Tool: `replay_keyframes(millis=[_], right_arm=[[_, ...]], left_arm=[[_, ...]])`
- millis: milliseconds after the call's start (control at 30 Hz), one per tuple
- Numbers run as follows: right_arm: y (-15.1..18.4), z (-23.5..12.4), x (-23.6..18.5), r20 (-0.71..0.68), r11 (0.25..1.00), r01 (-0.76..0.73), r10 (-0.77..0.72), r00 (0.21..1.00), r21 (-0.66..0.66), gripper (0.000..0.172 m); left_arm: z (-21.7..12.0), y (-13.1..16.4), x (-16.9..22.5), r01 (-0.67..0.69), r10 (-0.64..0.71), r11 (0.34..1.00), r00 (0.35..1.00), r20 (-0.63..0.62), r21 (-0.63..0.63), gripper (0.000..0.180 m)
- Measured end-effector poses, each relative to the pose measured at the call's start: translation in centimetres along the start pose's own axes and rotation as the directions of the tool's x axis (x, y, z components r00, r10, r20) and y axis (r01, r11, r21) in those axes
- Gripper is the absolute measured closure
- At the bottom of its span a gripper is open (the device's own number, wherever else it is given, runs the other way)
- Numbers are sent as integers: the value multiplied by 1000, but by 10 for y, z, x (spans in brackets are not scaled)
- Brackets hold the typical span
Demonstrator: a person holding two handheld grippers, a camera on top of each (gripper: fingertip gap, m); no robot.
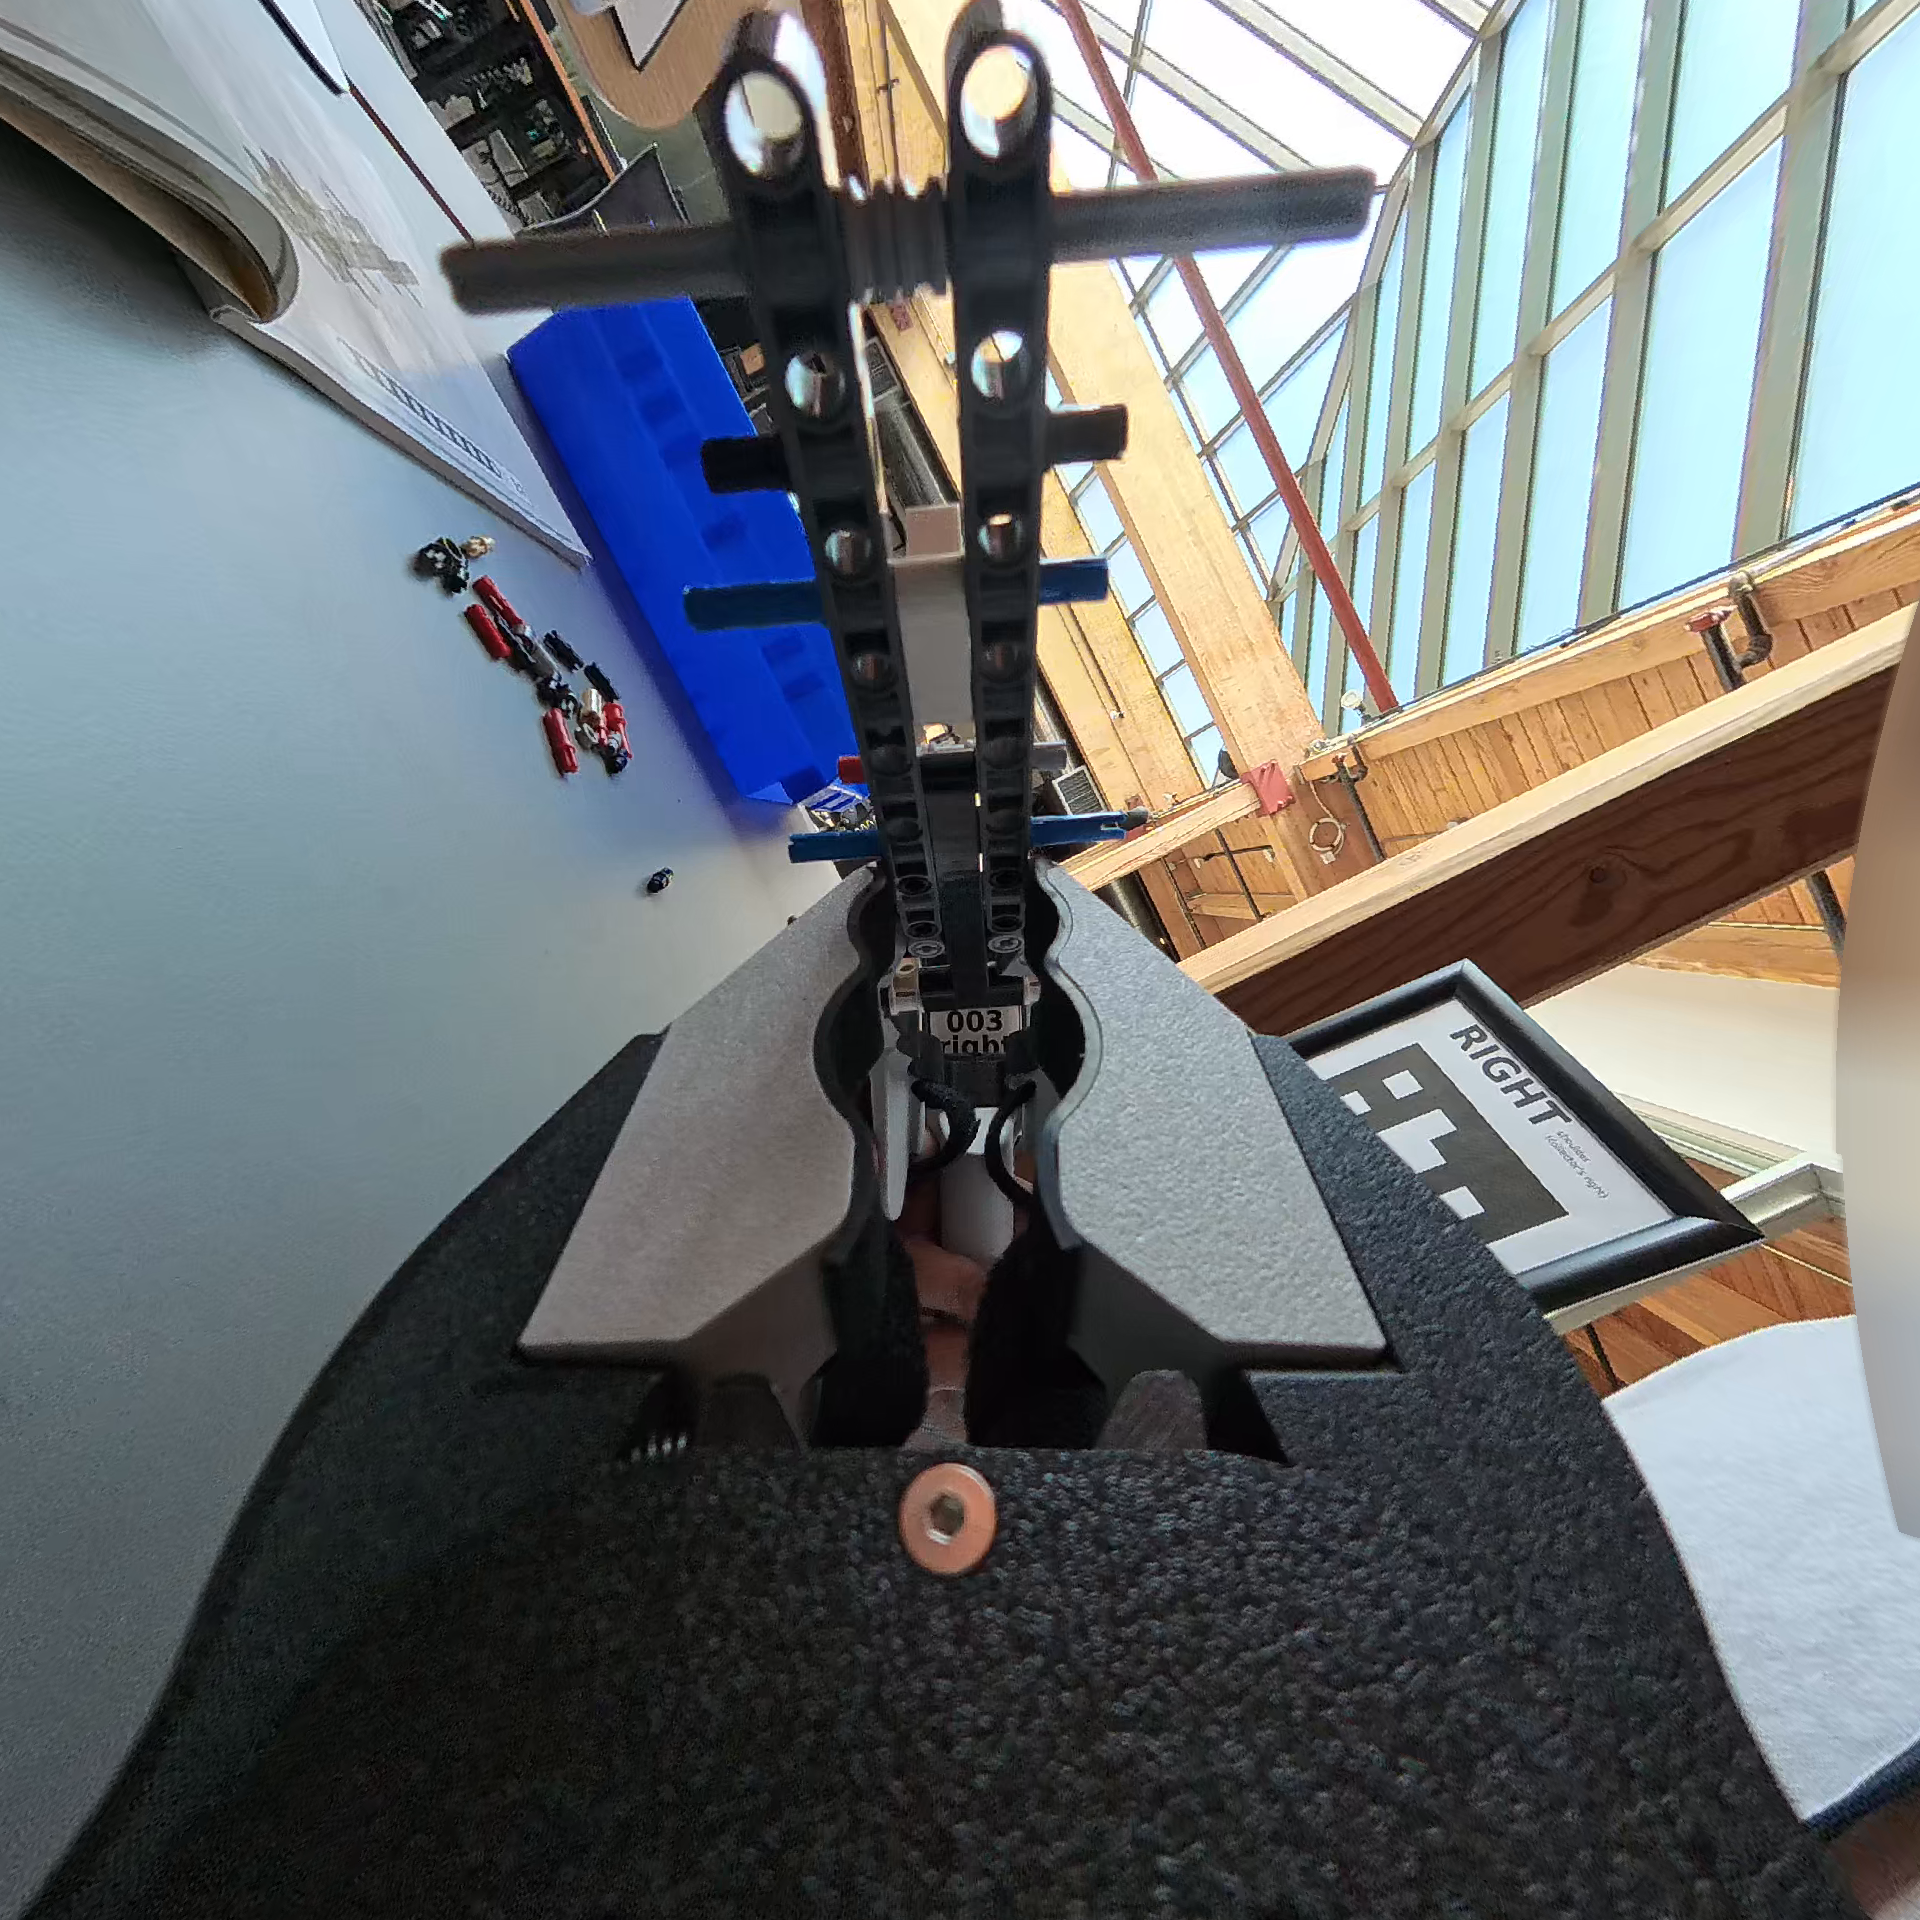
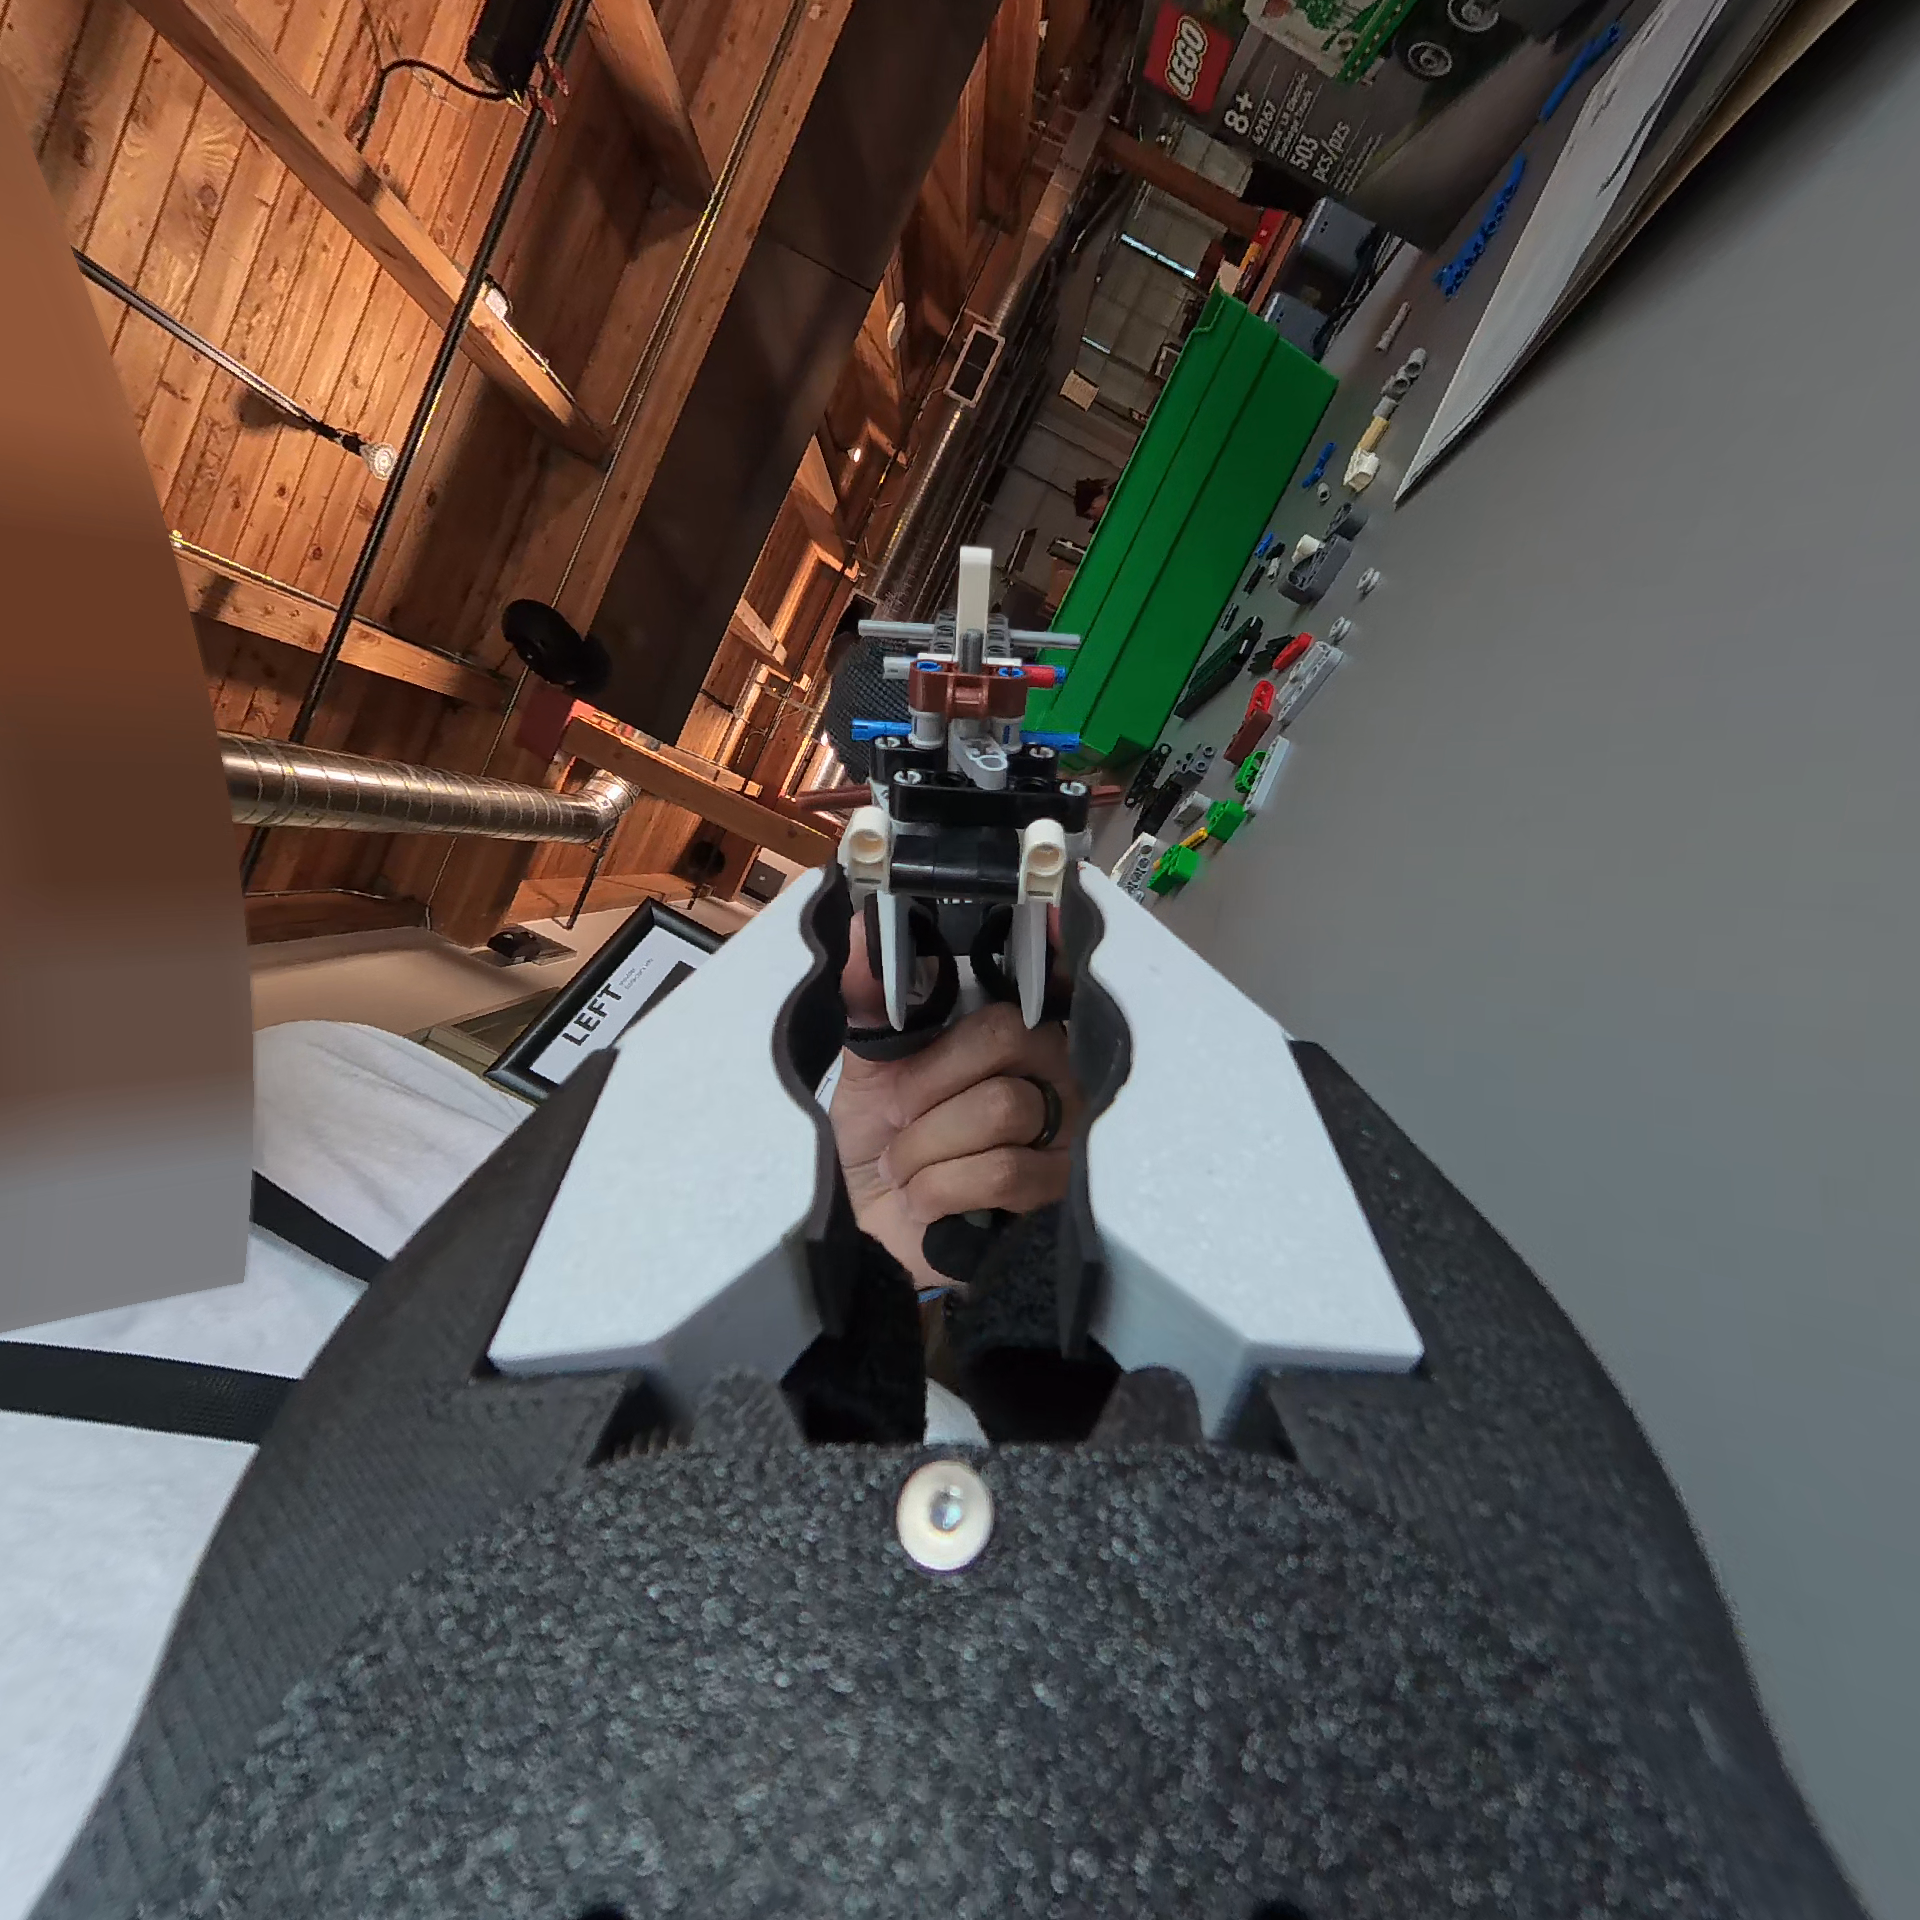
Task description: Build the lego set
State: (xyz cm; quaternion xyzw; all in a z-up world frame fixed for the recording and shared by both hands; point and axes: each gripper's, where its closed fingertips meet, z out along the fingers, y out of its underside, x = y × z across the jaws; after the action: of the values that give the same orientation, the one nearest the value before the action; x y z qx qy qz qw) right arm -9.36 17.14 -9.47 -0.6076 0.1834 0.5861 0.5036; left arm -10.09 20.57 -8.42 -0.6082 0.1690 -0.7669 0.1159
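Left wrist view: the left claw (image 1: 956, 914) is clenched on a long brick-built assembly (image 1: 914, 582) of two dark grey holed beams, both grey fingers (image 1: 748, 1081) pressing its sides. The assembly runs far from the claw, with blue pins and a dark axle crossing it. To the left, on the grey counter (image 1: 208, 935), lie a blue bin (image 1: 665, 520), a scatter of red and black pins (image 1: 551, 665) and an open booklet (image 1: 343, 270). A framed marker card (image 1: 1507, 1132) sits at right.

Right wrist view: the right claw (image 2: 961, 894) grips the same assembly's (image 2: 961, 769) near end, its fingers (image 2: 1174, 1122) against the white connector pieces. Beyond, a hand (image 2: 956, 1132) holds the other tool. On the counter (image 2: 1558, 935) at right sit a green bin (image 2: 1184, 540), loose bricks (image 2: 1247, 727) and a printed box (image 2: 1268, 94).
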Motion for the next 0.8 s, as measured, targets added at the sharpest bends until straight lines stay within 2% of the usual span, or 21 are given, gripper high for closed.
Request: replay_keyframes(millis=[333,800], right_arm=[[0,-2,-1,3,999,-37,37,999,-22,134],[2,1,0,-35,997,2,-5,999,-81,133]], left_arm=[[-1,2,2,-26,26,1000,1000,4,-1,158],[-2,0,1,-67,67,998,997,28,1,158]])
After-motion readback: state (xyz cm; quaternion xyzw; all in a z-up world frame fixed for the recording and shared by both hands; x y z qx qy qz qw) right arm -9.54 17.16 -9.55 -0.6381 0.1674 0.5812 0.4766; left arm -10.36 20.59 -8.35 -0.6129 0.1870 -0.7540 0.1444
